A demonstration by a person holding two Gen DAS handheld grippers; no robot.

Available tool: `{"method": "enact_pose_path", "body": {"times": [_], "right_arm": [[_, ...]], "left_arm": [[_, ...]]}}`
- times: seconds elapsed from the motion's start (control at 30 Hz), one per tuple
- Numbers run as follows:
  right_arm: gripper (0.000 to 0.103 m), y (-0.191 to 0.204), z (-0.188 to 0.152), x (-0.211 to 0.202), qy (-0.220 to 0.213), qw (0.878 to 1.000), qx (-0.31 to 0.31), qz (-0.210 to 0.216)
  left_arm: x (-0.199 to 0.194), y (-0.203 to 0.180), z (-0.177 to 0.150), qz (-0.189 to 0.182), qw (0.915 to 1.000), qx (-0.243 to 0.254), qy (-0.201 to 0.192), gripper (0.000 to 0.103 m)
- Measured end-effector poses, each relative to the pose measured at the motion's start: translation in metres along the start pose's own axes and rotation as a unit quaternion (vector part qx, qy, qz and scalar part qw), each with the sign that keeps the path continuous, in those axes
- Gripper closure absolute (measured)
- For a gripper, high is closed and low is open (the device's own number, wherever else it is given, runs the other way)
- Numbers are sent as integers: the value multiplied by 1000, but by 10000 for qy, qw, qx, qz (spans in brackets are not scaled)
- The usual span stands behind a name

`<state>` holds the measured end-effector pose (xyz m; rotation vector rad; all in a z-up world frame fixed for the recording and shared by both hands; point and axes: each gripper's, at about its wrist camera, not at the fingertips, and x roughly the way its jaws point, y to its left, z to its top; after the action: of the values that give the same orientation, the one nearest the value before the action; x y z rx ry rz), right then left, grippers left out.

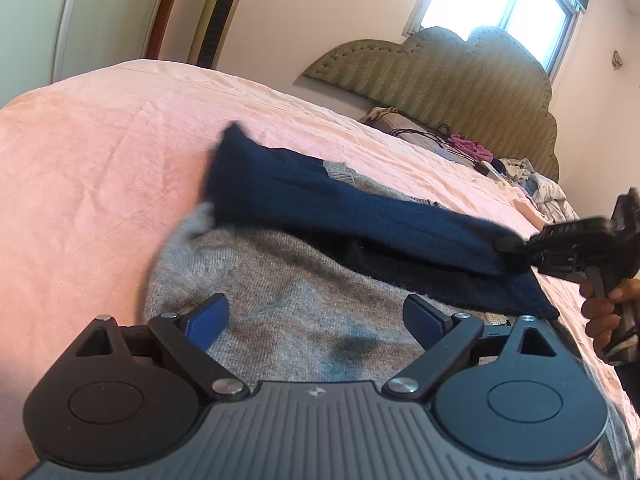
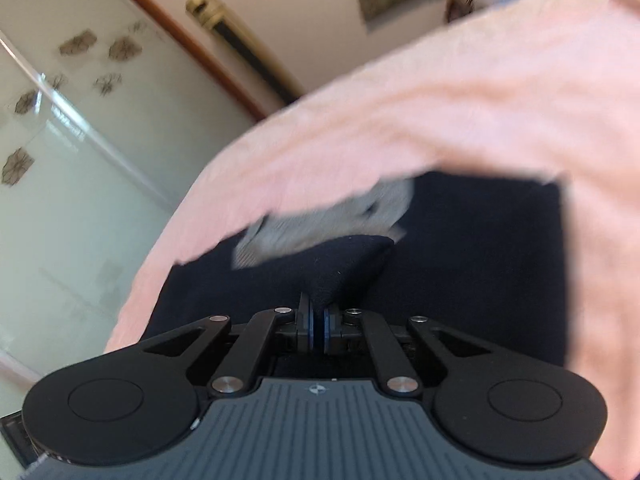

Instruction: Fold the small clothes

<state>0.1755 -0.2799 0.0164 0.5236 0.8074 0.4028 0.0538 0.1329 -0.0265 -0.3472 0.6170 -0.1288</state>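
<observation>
Pink bed [image 1: 100, 140]: a navy sleeve [image 1: 320, 200], stretched long toward the headboard-side edge, is pinched by the right claw [image 2: 318, 326]; the left claw [image 1: 316, 316] is held spread above the grey sweater [image 1: 280, 300].

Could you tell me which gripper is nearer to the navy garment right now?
Right. The right gripper is shut on a fold of the navy garment, while the left gripper hangs open over the grey sweater, short of it.

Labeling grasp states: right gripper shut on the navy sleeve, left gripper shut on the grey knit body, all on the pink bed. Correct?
Not quite. The left gripper is open, its fingers spread above the grey knit body and gripping nothing, as the left wrist view shows. The right gripper is shut on the navy sleeve, on the pink bed.
</observation>
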Motion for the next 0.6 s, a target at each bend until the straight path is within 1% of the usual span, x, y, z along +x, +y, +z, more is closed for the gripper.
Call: {"method": "enact_pose_path", "body": {"times": [0.03,0.07,0.1,0.13,0.17,0.2,0.23,0.27,0.3,0.33,0.37,0.4,0.43,0.47,0.5,0.53,0.57,0.6], "right_arm": [[93,-10,3,3,46,9998,40,-174],[93,-20,1,4,159,9996,98,-200],[93,-25,-3,4,207,9996,175,-124],[89,-25,-7,0,137,9996,227,-114],[83,-22,-10,-8,26,9995,252,-196],[64,-16,-12,-18,-131,9991,241,-317],[43,-8,-17,-31,-377,9986,154,-336],[39,1,-25,-42,-613,9979,1,-206],[39,9,-33,-49,-611,9980,-158,49],[39,18,-40,-52,-444,9983,-266,278],[39,26,-50,-52,-282,9982,-339,399],[39,35,-59,-51,-90,9981,-423,439],[39,41,-71,-50,181,9976,-532,413],[39,47,-83,-49,498,9959,-714,254],[39,48,-96,-50,727,9929,-936,-67],[45,45,-108,-60,686,9904,-1161,-316],[43,42,-116,-77,504,9891,-1318,-424],[37,36,-121,-93,387,9891,-1295,-576]], "left_arm": [[0,0,1,16,10000,23,8,7],[0,-2,1,41,10000,72,10,7],[-2,-4,2,64,9998,189,22,7],[-6,-7,3,109,9993,348,36,7],[-10,-10,4,188,9985,516,73,7],[-14,-12,4,187,9976,639,195,7],[-18,-14,4,18,9969,707,356,7],[-21,-15,4,-177,9955,777,508,7],[-22,-18,2,-242,9937,901,615,7],[-22,-21,1,-97,9914,1081,728,7],[-20,-23,-2,156,9876,1269,913,7],[-19,-21,-4,373,9816,1508,1110,7],[-22,-18,-6,645,9722,1910,1190,6],[-29,-10,-8,976,9622,2297,1094,6],[-40,3,-7,1366,9558,2437,922,6],[-50,23,-2,1738,9534,2317,844,6],[-58,45,3,2002,9549,2016,863,6],[-68,66,8,2172,9587,1602,899,7]]}}
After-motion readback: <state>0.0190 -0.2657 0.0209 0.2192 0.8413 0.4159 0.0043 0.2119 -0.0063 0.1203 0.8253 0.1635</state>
